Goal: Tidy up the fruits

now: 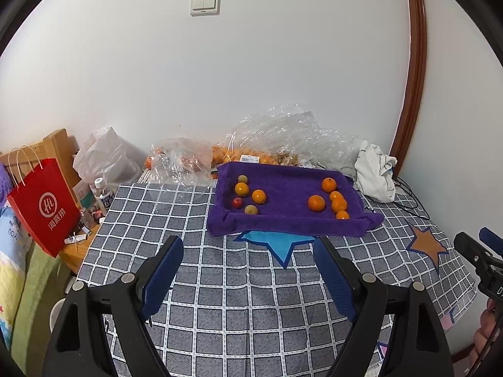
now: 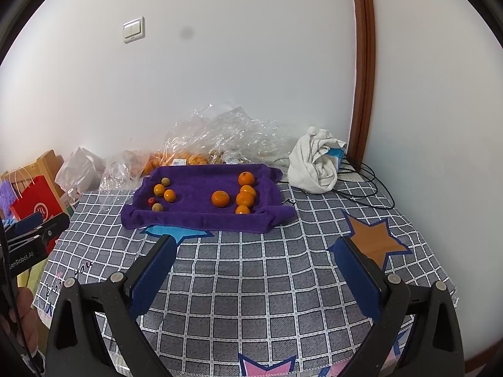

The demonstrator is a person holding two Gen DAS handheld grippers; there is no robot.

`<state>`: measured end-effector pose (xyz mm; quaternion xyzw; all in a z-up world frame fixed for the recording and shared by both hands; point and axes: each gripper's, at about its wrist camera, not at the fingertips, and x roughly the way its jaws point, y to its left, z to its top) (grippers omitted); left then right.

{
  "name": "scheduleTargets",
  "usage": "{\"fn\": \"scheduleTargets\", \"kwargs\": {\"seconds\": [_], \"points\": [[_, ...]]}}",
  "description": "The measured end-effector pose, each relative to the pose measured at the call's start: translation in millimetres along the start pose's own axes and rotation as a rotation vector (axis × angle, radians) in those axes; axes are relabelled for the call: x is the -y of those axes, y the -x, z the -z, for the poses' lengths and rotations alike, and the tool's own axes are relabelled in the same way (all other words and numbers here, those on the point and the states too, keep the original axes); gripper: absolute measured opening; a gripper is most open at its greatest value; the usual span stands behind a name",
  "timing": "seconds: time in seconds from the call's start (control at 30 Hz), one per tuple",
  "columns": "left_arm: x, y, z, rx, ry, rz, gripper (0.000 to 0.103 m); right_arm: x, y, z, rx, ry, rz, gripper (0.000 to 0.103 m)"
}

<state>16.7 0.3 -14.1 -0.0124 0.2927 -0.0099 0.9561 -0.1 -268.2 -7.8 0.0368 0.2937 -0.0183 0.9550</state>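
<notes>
Fingers spread, empty; fruits well ahead on purple towel.

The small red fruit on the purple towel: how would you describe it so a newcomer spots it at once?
Find the purple towel spread at the far side of the checked tablecloth. On its left half sits a cluster of five small fruits, apart from the oranges on the right. The red fruit lies at that cluster's left edge, the only red one among orange and greenish neighbours.

Red paper bag at desk's left edge, crumpled white cloth far right near wall, light switch above
</notes>
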Motion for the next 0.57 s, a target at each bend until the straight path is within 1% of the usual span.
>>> {"fn": "scheduleTargets", "kwargs": {"seconds": [0.47,0.57], "points": [[-1.0,1.5,-0.2,0.006,-0.001,0.006,0.084,-0.2,0.9,0.5,0.006,0.007,0.0,0.099],[1.5,0.5,-0.1,0.004,-0.017,-0.002,0.084,0.8,2.1,0.3,0.009,0.003,-0.004,0.099]]}}
